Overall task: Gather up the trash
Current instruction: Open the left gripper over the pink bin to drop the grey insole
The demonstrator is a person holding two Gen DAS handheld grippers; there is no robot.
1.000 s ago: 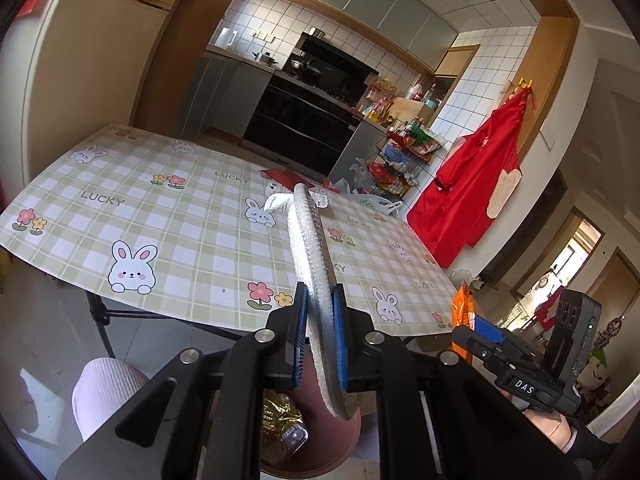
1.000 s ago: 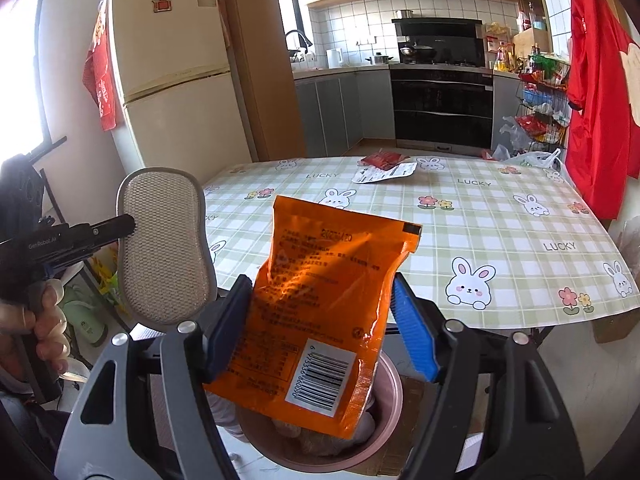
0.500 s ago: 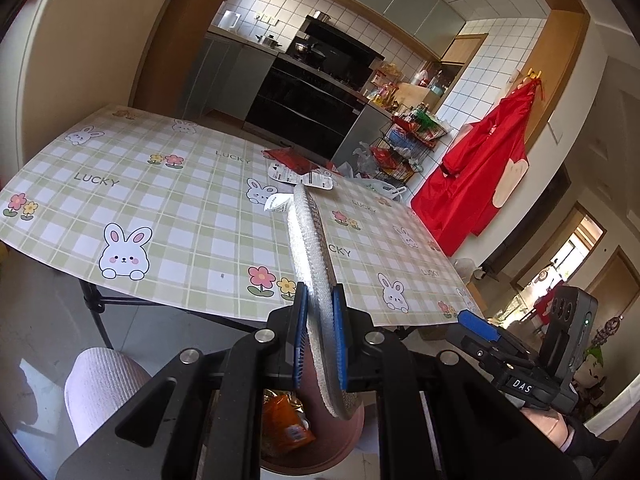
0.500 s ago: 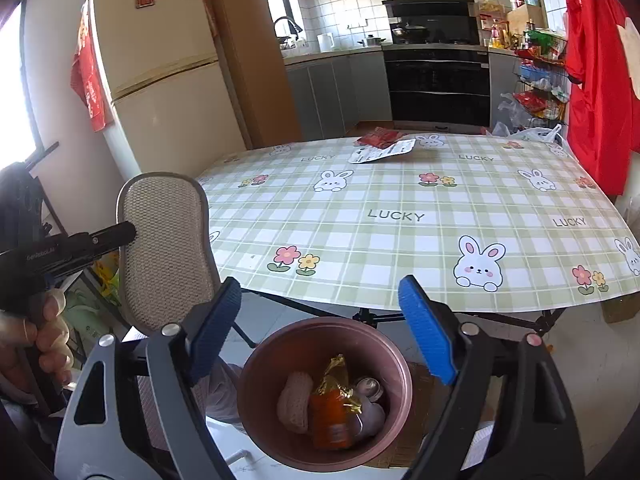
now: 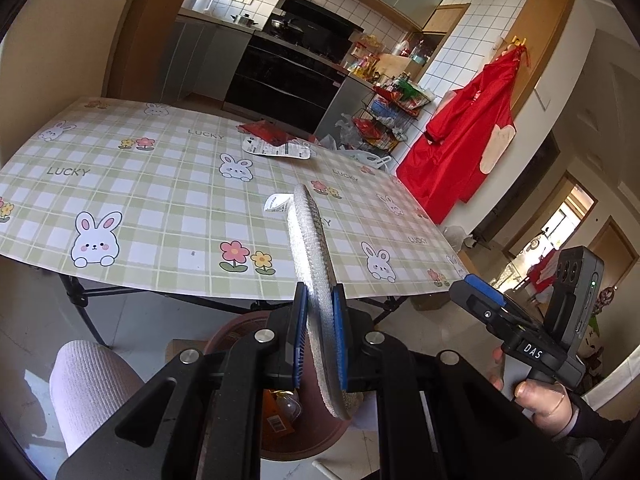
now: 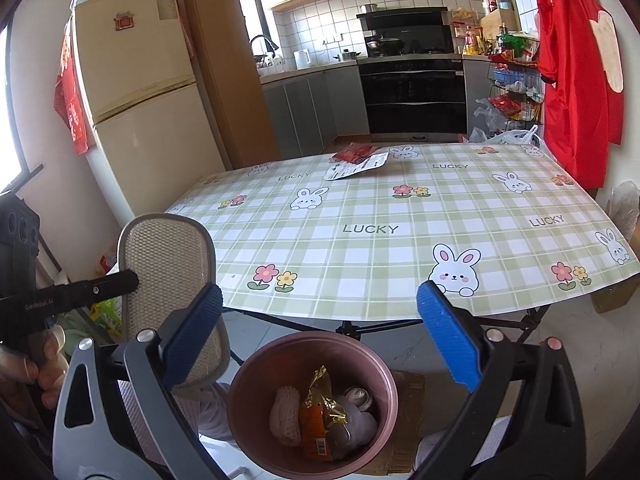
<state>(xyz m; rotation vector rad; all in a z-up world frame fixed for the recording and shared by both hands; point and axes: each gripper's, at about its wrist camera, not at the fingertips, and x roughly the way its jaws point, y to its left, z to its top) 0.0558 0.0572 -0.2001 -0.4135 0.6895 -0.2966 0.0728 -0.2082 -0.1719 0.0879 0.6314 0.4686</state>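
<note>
My left gripper (image 5: 320, 340) is shut on a flat grey mesh pad (image 5: 312, 256), seen edge-on, held above the pink bin (image 5: 304, 436). The pad (image 6: 168, 268) also shows at the left of the right wrist view. My right gripper (image 6: 320, 332) is open and empty above the pink bin (image 6: 256, 364), which holds the orange packet (image 6: 316, 428), a gold wrapper, a can and a mesh sleeve. A white wrapper (image 6: 356, 166) and a red wrapper (image 6: 354, 151) lie at the table's far side.
The checked table (image 6: 400, 216) stands just beyond the bin. A fridge (image 6: 136, 92) is at the left, kitchen cabinets and oven behind, a red apron (image 6: 576, 64) and a wire rack at the right. My knee (image 5: 88, 380) is beside the bin.
My right gripper opened and the orange packet dropped into the bin. Both grippers have risen a little. The left gripper still holds the mesh pad.
</note>
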